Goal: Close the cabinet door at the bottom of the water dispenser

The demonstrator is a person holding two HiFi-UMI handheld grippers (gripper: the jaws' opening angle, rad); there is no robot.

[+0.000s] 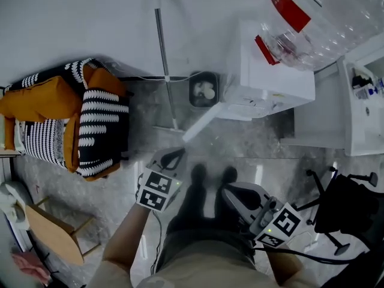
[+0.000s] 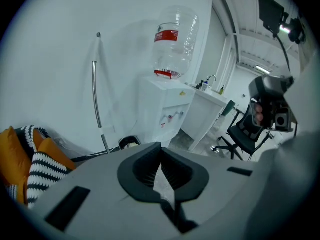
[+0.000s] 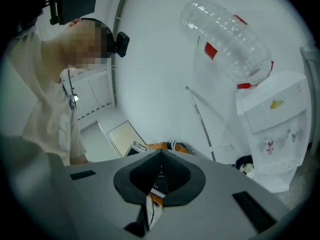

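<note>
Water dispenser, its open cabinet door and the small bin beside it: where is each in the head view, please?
water dispenser (image 1: 255, 74), head view, on its white top face.
cabinet door (image 1: 203, 123), head view, on the middle of its top edge.
bin (image 1: 192, 92), head view, on its left rim.

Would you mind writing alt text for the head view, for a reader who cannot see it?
Seen from above, a white water dispenser with a clear bottle stands against the wall, its bottom cabinet door swung open toward a person holding the left gripper and right gripper over a grey floor. Striped and orange cushions lie at left.
</note>
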